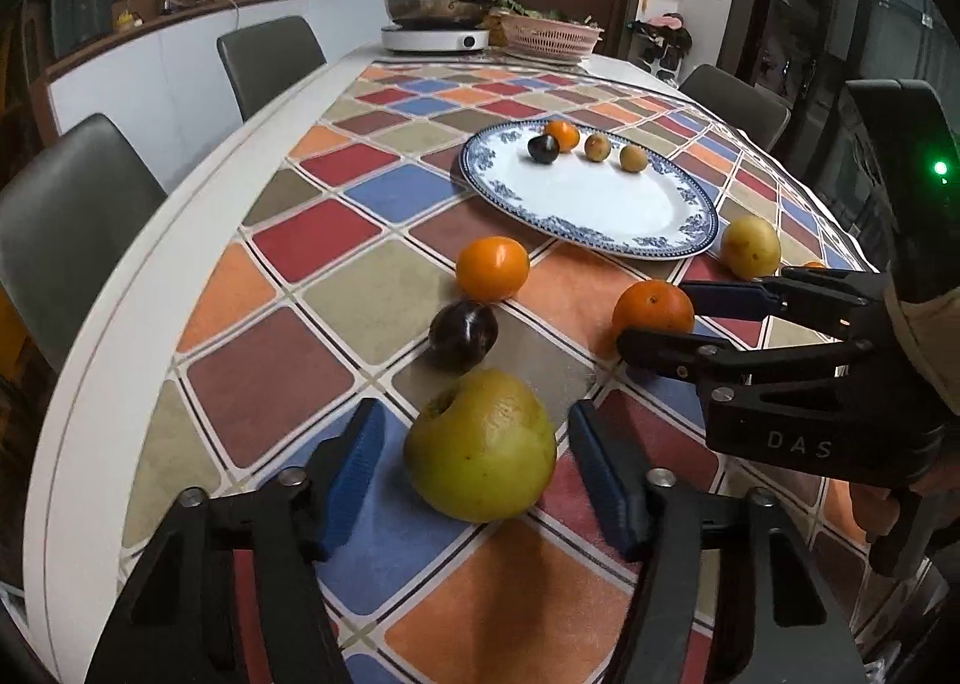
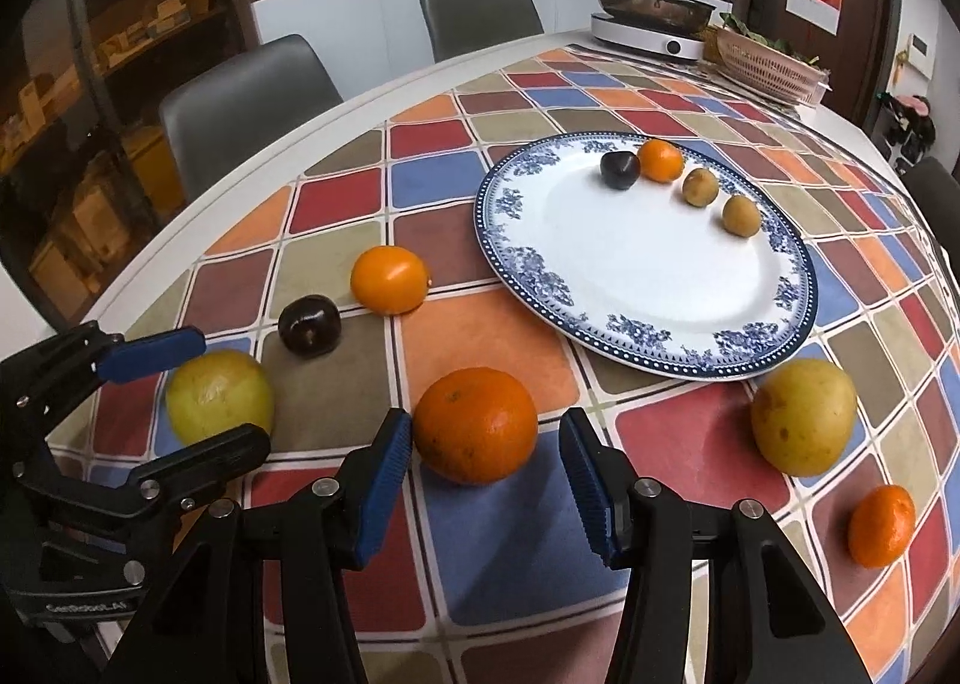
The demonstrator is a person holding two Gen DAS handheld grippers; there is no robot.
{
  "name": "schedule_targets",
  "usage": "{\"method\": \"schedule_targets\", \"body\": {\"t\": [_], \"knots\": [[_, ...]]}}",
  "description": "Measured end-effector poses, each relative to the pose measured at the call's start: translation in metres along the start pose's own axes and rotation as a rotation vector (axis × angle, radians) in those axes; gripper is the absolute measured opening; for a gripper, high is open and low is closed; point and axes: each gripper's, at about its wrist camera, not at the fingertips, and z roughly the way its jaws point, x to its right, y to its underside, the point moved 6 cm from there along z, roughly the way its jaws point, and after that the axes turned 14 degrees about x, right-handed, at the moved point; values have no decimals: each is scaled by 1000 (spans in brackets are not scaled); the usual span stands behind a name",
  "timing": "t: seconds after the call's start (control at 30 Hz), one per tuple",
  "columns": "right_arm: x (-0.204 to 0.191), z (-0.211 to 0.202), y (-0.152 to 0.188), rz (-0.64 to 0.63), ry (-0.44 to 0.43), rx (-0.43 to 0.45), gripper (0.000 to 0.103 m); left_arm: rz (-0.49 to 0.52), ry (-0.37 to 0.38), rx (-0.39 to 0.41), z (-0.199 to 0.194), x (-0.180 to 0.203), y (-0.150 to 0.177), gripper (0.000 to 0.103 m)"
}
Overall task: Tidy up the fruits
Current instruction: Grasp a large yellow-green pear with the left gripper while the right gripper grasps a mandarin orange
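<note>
The left gripper [image 1: 477, 480] is reaching down over the table [image 1: 198, 264] with its fingers [image 1: 354, 468] standing apart on either side of a green apple [image 1: 480, 444]. A gap is showing between each blue pad and the apple's skin, so nothing is being squeezed. The apple is sitting on the chequered cloth [image 1: 372, 300], just in front of a dark plum [image 1: 463, 330] and an orange [image 1: 492, 268] beyond it.

The right gripper [image 2: 486, 465] is likewise flanking a second orange [image 2: 476, 425], its fingers [image 2: 384, 480] spread slightly wider than the fruit. They are lying close to its sides, but whether they are touching it is hard to tell. In the left wrist view this gripper is coming in from the right, its two tips lying against that orange.

A blue-rimmed plate [image 2: 510, 240] is lying farther back, well apart from both grippers. It is carrying a small plum [image 2: 620, 170], a small orange [image 2: 660, 160] and two brownish fruits [image 2: 700, 187] in a row along its far side. To the right of the plate's near edge a yellow apple [image 2: 803, 414] is resting on the cloth, and a mandarin [image 2: 881, 525] is sitting nearer the table's edge.
</note>
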Motion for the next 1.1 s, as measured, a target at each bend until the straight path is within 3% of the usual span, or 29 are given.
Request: {"method": "schedule_targets", "body": {"t": [0.1, 0.43, 1.1], "knots": [[-1, 3, 0, -2, -8, -5, 48, -36, 17, -21, 3, -1, 3, 50], [-4, 1, 2, 16, -23, -12, 43, -40, 20, -11, -1, 2, -2, 50], [1, -53, -21, 51, -9, 96, 43, 7, 42, 109, -42, 24, -38, 50]]}}
